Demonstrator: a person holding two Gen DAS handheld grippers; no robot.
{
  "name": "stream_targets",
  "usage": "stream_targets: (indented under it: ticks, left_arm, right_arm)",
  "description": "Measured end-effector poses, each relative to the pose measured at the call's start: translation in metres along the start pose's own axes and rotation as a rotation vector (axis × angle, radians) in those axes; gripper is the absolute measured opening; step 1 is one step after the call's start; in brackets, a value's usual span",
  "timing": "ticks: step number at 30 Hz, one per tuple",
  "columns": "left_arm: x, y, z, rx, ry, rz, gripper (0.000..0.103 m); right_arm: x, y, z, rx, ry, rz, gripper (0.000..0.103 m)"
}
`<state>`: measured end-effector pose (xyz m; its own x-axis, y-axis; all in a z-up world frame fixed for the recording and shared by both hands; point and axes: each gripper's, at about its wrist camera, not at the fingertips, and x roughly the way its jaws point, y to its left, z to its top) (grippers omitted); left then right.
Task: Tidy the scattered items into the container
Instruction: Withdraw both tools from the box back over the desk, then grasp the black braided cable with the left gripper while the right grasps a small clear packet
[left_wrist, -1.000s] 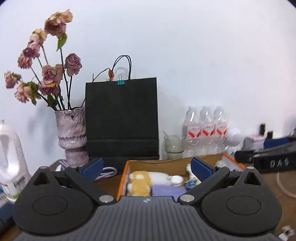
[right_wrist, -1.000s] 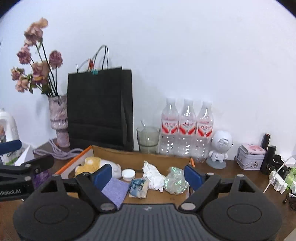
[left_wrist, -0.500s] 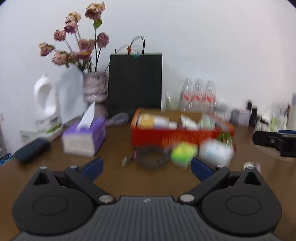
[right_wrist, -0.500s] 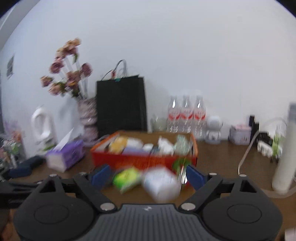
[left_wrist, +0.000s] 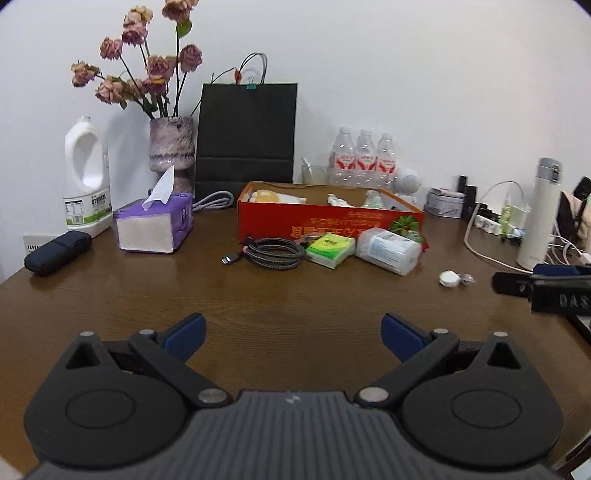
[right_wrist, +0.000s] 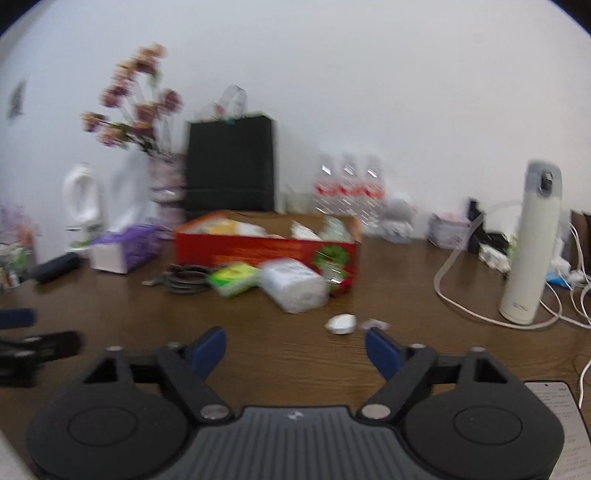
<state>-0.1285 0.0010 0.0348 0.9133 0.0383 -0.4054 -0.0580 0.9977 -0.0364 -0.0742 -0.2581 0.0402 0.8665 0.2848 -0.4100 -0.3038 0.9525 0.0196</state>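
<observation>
notably, the small white cap (right_wrist: 341, 323) was found in the lower centre of the right wrist frame, just above and between the blue pads of the right gripper (right_wrist: 295, 349), slightly toward the right-hand pad. the right gripper was observed spread wide with nothing between its pads. the left gripper (left_wrist: 291, 334) was likewise recorded as spread apart and empty; in its frame the same cap (left_wrist: 449, 278) lay well off to the right of centre. the right hand was therefore judged the nearer one for this item.

the red box (left_wrist: 328, 221) was noted in the middle of the left wrist frame, already holding several things. just in front of its near wall, three items were recorded on the table (left_wrist: 147, 295): a coiled cable (left_wrist: 275, 254), a green packet (left_wrist: 330, 249) and a clear-wrapped white pack (left_wrist: 388, 249), the last with its long axis running from upper left to lower right. all three lay well apart from both grippers. the right wrist frame was blurred, so finer detail could not be confirmed.
</observation>
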Motion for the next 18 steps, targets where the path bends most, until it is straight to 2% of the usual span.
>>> stream_targets:
  ticks: [1, 4, 8, 11, 15, 18]
  left_arm:
    - [0.009, 0.004, 0.006, -0.009, -0.002, 0.019, 0.103]
    - [0.043, 0.021, 0.029, -0.039, -0.016, 0.047, 0.1]
    - [0.104, 0.035, 0.064, -0.03, 0.015, 0.054, 0.081]
    - [0.153, 0.04, 0.086, -0.006, 0.046, 0.061, 0.081]
    - [0.211, 0.047, 0.095, 0.045, 0.149, 0.071, 0.078]
    - [0.236, 0.055, 0.088, 0.037, 0.235, 0.05, 0.078]
  right_arm:
    - [0.012, -0.01, 0.005, 0.026, 0.018, -0.017, 0.055]
    - [0.049, -0.035, 0.016, 0.077, 0.076, -0.074, 0.054]
    - [0.095, -0.055, 0.025, 0.102, 0.129, -0.121, 0.048]
    - [0.12, -0.066, 0.028, 0.123, 0.163, -0.107, 0.044]
    - [0.138, -0.066, 0.027, 0.1, 0.203, -0.118, 0.039]
    - [0.146, -0.066, 0.024, 0.09, 0.235, -0.111, 0.034]
